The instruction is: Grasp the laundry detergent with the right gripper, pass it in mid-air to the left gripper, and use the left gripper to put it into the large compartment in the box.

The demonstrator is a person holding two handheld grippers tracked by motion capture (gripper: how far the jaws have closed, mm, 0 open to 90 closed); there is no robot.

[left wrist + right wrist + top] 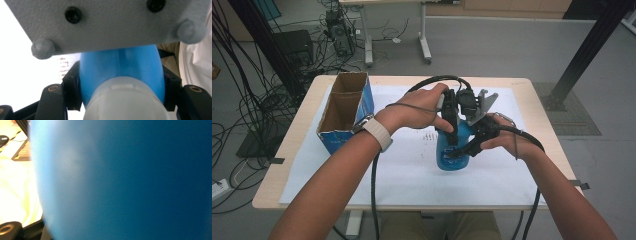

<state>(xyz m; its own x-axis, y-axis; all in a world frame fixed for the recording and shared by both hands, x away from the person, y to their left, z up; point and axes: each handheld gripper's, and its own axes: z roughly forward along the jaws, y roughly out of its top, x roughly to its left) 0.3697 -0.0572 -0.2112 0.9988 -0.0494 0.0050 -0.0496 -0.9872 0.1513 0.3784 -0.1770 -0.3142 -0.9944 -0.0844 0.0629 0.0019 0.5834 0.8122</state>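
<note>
A blue plastic bottle [447, 159] with a whitish cap stands upright on the white sheet near the table's middle. My left gripper [451, 131] comes down from above, and its black pads [72, 86] press both sides of the bottle [120, 67] just under the cap [125, 102]. My right gripper [463, 149] reaches in from the right and is shut across the bottle's body. In the right gripper view the blue wall [130, 180] sits right against the lens, with one black jaw at the lower left. The right gripper's grey plate [112, 22] hangs over the bottle.
An open cardboard box [346, 107] with blue sides stands at the table's left rear. A white sheet [402, 175] covers most of the wooden tabletop [287, 145]. Cables trail from both grippers toward the person. More cables and equipment lie on the floor behind.
</note>
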